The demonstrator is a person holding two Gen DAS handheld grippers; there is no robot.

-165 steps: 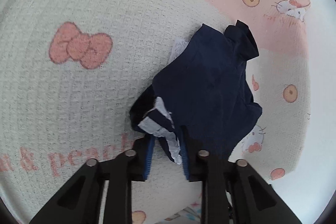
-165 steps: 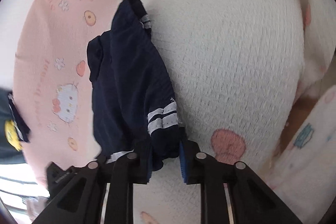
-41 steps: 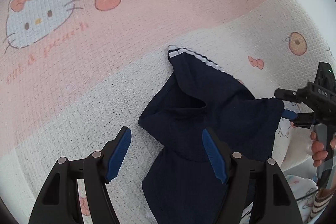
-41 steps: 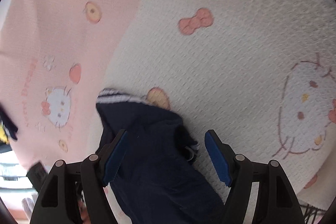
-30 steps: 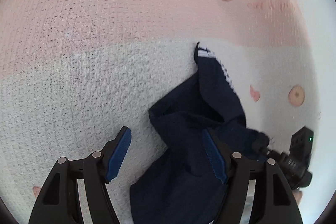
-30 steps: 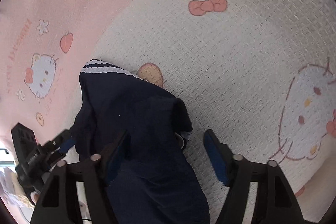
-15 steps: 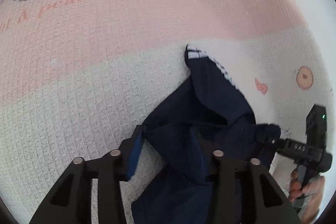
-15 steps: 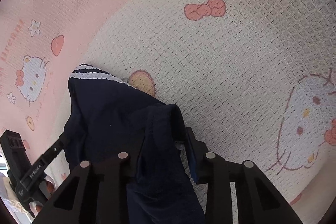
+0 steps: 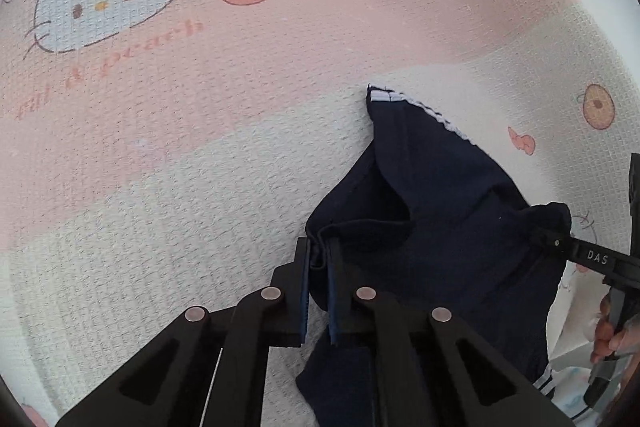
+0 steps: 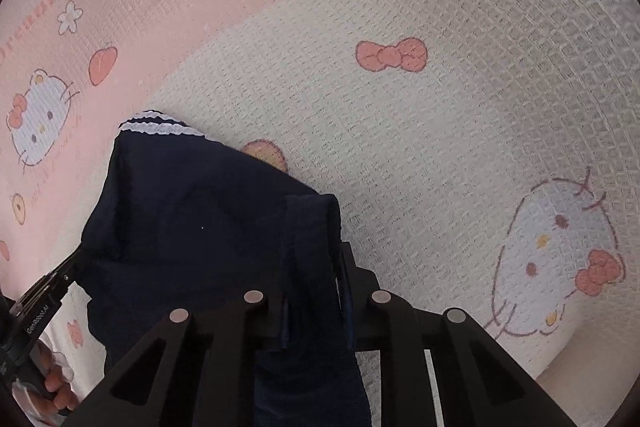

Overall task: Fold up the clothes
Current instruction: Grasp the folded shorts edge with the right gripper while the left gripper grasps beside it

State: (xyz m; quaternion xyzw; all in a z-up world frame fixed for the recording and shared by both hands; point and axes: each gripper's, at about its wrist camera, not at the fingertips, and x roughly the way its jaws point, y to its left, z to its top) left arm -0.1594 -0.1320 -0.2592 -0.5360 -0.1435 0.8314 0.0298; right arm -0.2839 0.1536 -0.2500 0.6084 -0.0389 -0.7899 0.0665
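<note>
Two corners of the garment (image 9: 448,227) are clenched in our left fingers (image 9: 318,259) and right fingers (image 10: 316,267), its striped hem (image 10: 160,127) lying away ahead on the blanket (image 9: 160,147).

This looks like a home, most likely a bedroom. Nearly the whole of both views is filled by a soft waffle-weave blanket (image 9: 208,155) in pink and cream bands, printed with cartoon cats, bows, peaches and flowers, the kind of bedding a household keeps. A dark navy garment (image 10: 192,227) with white-striped trim lies on it toward 6 o'clock, and more printed fabric (image 9: 572,387) shows at about 4 o'clock in the left wrist view.
</note>
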